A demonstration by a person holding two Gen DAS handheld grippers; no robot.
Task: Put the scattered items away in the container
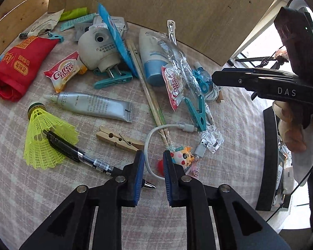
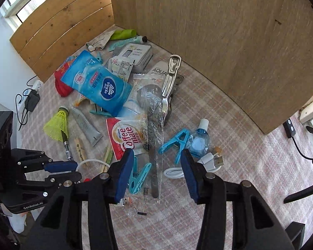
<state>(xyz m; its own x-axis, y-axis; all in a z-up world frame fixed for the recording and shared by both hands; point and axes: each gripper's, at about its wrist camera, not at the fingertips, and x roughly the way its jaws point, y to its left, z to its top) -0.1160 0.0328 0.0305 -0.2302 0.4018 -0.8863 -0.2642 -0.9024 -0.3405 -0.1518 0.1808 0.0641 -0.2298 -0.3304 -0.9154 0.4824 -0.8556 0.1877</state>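
Left fingers (image 1: 154, 179): a small gap, nothing pinched, down over the white cable (image 1: 149, 145) beside the cartoon charm (image 1: 182, 156), ready to grab.
Right fingers (image 2: 156, 175): wide apart, empty, over the wrapped spoon (image 2: 154, 145).
Both hands: tipped steeply down.
Scattered items: all on the checked surface (image 1: 229, 112).
Container: maybe the tall wooden box (image 2: 219, 41) behind.

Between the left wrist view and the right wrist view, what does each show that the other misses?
Left wrist only: the cartoon keychain beside the left gripper, and the white fan.

Right wrist only: the tissue pack's printed front, the tin, the charger on the floor.

Both: the shuttlecock, pen, silver tube, wooden peg, blue bottle, right gripper.
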